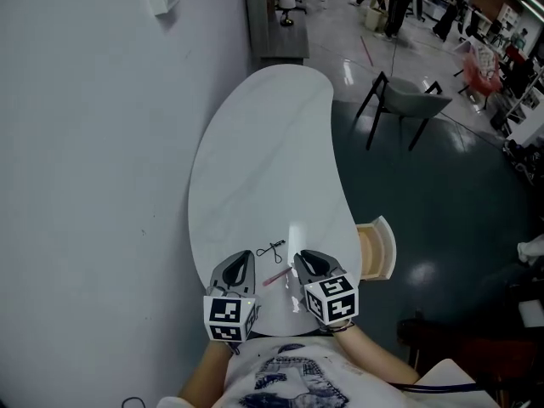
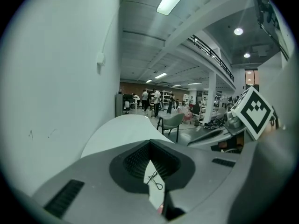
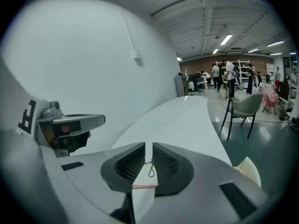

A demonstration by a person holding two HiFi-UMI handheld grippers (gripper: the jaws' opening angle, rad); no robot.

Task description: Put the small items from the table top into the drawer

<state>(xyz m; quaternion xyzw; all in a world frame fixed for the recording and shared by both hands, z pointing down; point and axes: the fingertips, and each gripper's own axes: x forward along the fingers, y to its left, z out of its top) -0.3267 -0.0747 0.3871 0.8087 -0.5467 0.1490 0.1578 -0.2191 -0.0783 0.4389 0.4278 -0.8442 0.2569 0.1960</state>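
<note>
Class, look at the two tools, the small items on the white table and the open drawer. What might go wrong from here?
The thin pink stick lies flat by the white table's near edge; the closed right tool might knock it off. The small black wire item is slender, so jaws may slip off it. The open pale drawer sits beside and below the tabletop; an early release would probably miss it.

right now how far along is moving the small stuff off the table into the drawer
Done: the drawer stands open at the table's right edge. In hand: nothing; the left gripper and right gripper both have their jaws closed and empty. Left: the black wire item and the pink stick lie on the table.
</note>
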